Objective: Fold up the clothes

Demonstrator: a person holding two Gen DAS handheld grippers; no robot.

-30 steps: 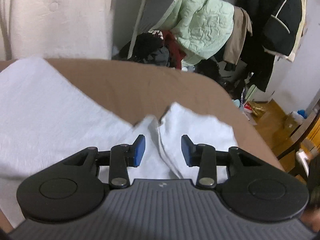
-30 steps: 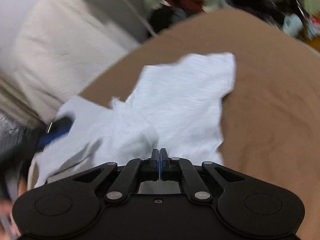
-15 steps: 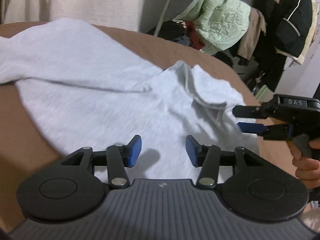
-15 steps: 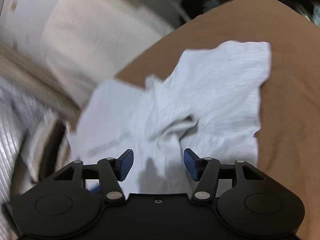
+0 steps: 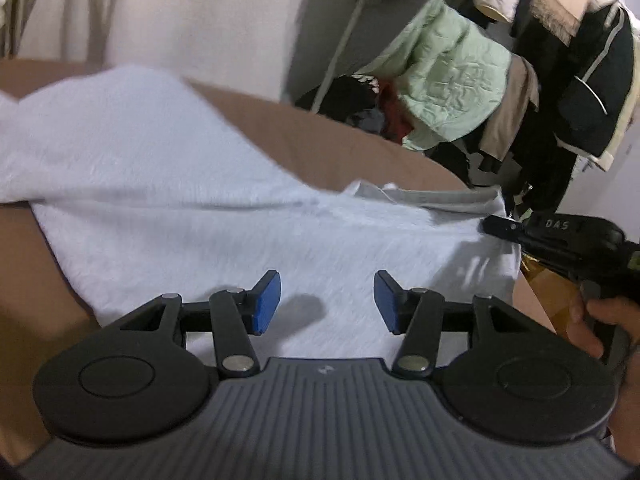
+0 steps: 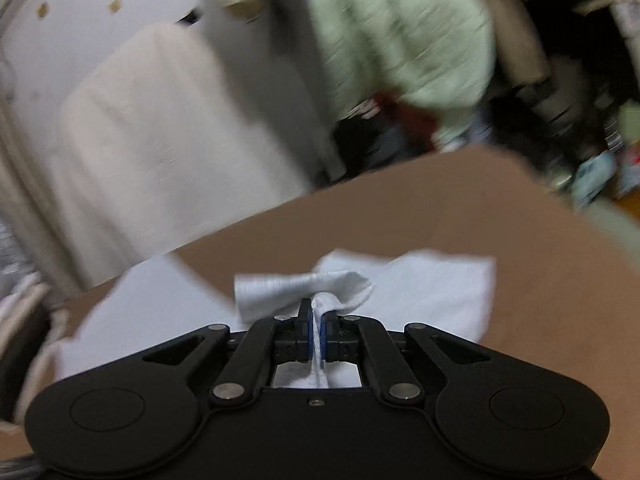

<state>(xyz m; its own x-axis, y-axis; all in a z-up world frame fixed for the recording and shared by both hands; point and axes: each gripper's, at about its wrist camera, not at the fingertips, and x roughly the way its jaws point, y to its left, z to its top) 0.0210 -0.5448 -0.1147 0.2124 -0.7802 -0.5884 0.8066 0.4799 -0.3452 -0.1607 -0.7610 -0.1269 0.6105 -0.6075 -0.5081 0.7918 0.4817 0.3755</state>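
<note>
A white garment point(image 5: 200, 200) lies spread on the brown surface point(image 5: 320, 140). My left gripper point(image 5: 327, 300) hovers just above its near part. Its jaws are opening, and nothing is pinched between the blue pads point(image 5: 267, 300). At the right of the left wrist view a hand point(image 5: 600, 320) holds my right gripper point(image 5: 490, 226) at the garment's right edge, by the grey collar band point(image 5: 440, 200). In the right wrist view my right gripper point(image 6: 318, 320) is shut on a raised fold of the white garment point(image 6: 432, 292), and cloth runs down between the pads.
Behind the brown surface point(image 6: 400, 208) hangs a crowded clothes rail with a pale green quilted jacket point(image 5: 448, 80) and dark coats point(image 5: 592, 80). A cream cloth-covered shape point(image 6: 160, 140) stands at the back left. Wooden floor and a box point(image 5: 548, 292) show at the far right.
The right gripper opened over the garment, then shut on a fold and rose with it. The left gripper shifted across the garment and its jaws spread wider.
</note>
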